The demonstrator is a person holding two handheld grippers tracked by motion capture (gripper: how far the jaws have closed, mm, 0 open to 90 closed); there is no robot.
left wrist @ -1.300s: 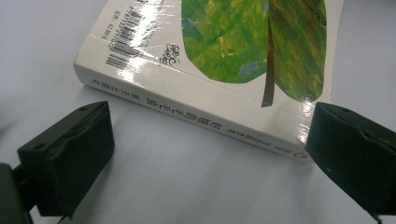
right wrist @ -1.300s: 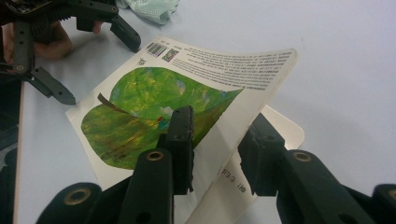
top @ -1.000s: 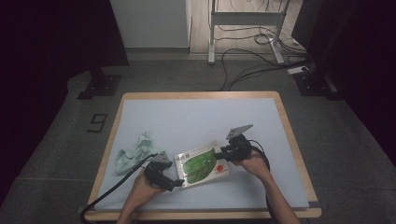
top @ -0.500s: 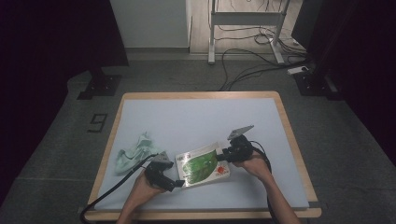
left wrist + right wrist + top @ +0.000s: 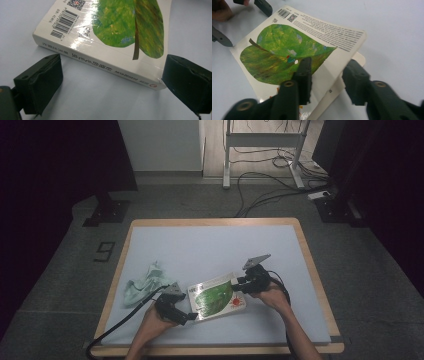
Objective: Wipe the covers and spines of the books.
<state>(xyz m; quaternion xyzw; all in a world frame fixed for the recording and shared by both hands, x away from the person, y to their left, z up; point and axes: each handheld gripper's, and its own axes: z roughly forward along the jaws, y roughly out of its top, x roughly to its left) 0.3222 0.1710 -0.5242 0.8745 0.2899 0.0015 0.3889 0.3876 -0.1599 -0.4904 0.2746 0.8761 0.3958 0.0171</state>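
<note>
A white book (image 5: 217,296) with a green leaf on its cover lies near the table's front edge. In the left gripper view, my left gripper (image 5: 111,85) is open, its jaws spread wide along the book's spine (image 5: 100,63), and the right-hand jaw sits by the spine's corner. My right gripper (image 5: 245,282) is at the book's right edge. In the right gripper view, the cover (image 5: 287,52) is raised off the page below. One jaw of my right gripper (image 5: 328,80) lies on top of the cover and the other stands past its edge, with a gap between them.
A crumpled pale green cloth (image 5: 145,285) lies left of the book, close to my left hand. The light table top (image 5: 215,247) has a wooden rim. Cables and stands are on the floor beyond the table.
</note>
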